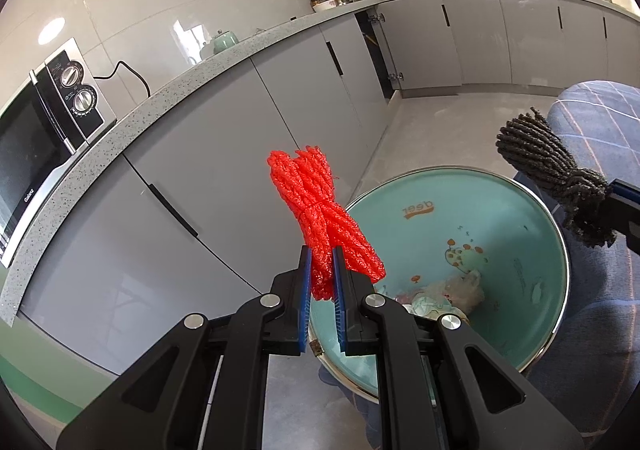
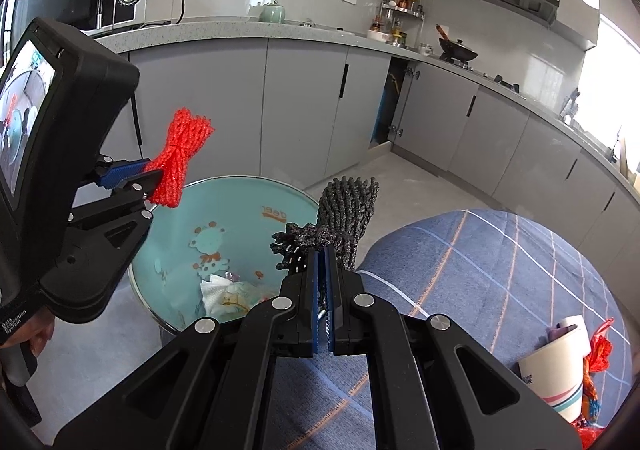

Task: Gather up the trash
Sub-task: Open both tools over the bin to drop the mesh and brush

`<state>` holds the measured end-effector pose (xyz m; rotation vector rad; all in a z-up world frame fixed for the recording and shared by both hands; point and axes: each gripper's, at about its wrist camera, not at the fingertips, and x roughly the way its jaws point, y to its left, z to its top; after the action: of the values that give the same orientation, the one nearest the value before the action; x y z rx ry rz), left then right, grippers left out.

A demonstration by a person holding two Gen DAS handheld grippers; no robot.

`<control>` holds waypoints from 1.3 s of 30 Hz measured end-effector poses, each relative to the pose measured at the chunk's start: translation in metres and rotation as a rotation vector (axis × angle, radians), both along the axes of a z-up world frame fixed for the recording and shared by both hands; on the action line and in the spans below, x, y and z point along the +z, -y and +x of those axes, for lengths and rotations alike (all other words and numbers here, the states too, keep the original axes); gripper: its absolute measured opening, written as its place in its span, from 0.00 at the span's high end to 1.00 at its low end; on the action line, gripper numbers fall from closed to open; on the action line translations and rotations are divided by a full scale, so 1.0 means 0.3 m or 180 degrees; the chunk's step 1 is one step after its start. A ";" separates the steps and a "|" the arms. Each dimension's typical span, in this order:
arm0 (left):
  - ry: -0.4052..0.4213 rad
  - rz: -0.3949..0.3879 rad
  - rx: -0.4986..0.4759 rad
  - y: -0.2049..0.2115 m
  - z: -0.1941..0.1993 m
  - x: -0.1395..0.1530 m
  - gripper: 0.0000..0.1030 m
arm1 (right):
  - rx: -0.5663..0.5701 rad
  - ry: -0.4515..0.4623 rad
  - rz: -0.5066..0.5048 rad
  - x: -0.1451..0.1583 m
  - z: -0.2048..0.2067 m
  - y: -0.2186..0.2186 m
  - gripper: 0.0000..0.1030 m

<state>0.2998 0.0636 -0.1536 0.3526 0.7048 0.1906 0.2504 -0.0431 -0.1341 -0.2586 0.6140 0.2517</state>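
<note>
Gripping a red cord bundle (image 1: pixel 320 217) at frame centre in my left claw (image 1: pixel 321 282) and a grey cord bundle (image 2: pixel 340 221) in my right claw (image 2: pixel 322 290), both above the teal bin (image 1: pixel 532 209) of scraps, with grey cabinets (image 1: pixel 224 129) and microwave (image 1: pixel 44 121) upper left beyond.

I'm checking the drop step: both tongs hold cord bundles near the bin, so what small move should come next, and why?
Probably open the left tongs. They grip the red cord bundle beside the rim of the round teal bin, which already holds crumpled paper. It may need a nudge inward first. The right tongs can follow with the grey cord bundle.
</note>
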 end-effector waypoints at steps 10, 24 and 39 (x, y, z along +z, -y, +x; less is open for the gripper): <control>-0.0014 -0.0040 -0.0070 0.011 0.017 -0.007 0.87 | 0.0095 -0.0034 0.0056 -0.019 0.030 -0.023 0.96; 0.0048 0.0023 -0.0005 0.025 0.015 -0.012 0.43 | 0.0077 -0.0011 0.0065 -0.014 0.034 -0.005 0.67; 0.0146 0.0061 -0.0017 0.059 -0.059 0.033 0.27 | -0.0126 0.0050 0.0025 0.030 -0.038 0.059 0.54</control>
<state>0.2823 0.0460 -0.1438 0.3675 0.6572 0.2000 0.2389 -0.0609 -0.1250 -0.2405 0.6018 0.2138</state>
